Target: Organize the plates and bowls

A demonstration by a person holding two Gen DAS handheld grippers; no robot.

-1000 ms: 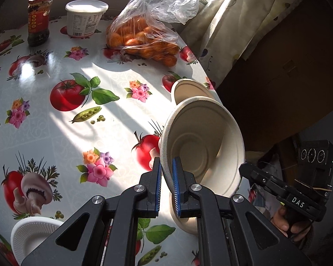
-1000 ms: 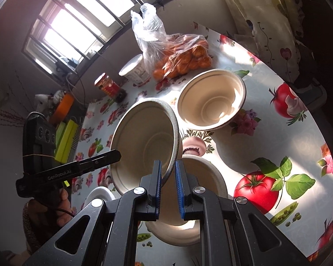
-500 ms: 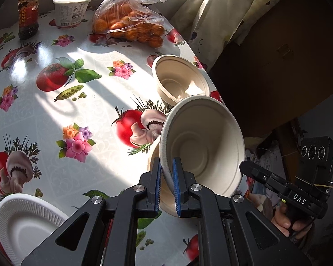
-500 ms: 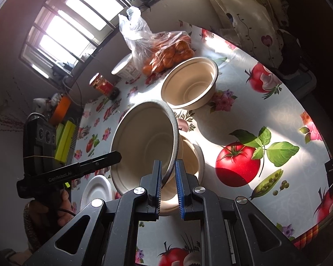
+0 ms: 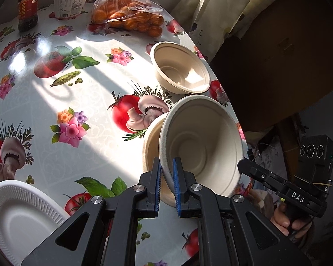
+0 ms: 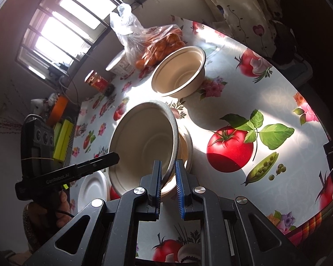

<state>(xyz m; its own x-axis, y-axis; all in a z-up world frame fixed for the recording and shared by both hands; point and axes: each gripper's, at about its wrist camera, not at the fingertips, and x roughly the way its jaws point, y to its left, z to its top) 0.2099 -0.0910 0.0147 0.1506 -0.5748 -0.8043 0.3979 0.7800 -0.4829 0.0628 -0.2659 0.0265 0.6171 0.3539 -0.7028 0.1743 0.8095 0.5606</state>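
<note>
A beige pulp bowl (image 5: pixel 202 141) (image 6: pixel 142 146) hangs tilted on its side, held at two places on its rim. My left gripper (image 5: pixel 166 177) is shut on the rim nearest its camera. My right gripper (image 6: pixel 168 177) is shut on the opposite rim. Right under the held bowl, a second beige bowl (image 5: pixel 152 146) (image 6: pixel 185 146) stands on the table, and the held one dips into it. Farther back, close to the table edge, is a third beige bowl (image 5: pixel 179 68) (image 6: pixel 179 73). A white ribbed plate (image 5: pixel 17 219) (image 6: pixel 93 188) lies at the near left.
The round table (image 5: pixel 44 102) has a glossy fruit-print cloth and its edge curves close past the bowls. At the back are a bag of oranges (image 5: pixel 126 15), a white tub (image 5: pixel 70 2) and a dark jar (image 5: pixel 27 11). A curtain (image 5: pixel 211 11) hangs behind.
Both grippers have carried the held bowl across and down, and it now sits lower against the bowl beneath. More of the white plate shows at the left. Both grips are unchanged.
</note>
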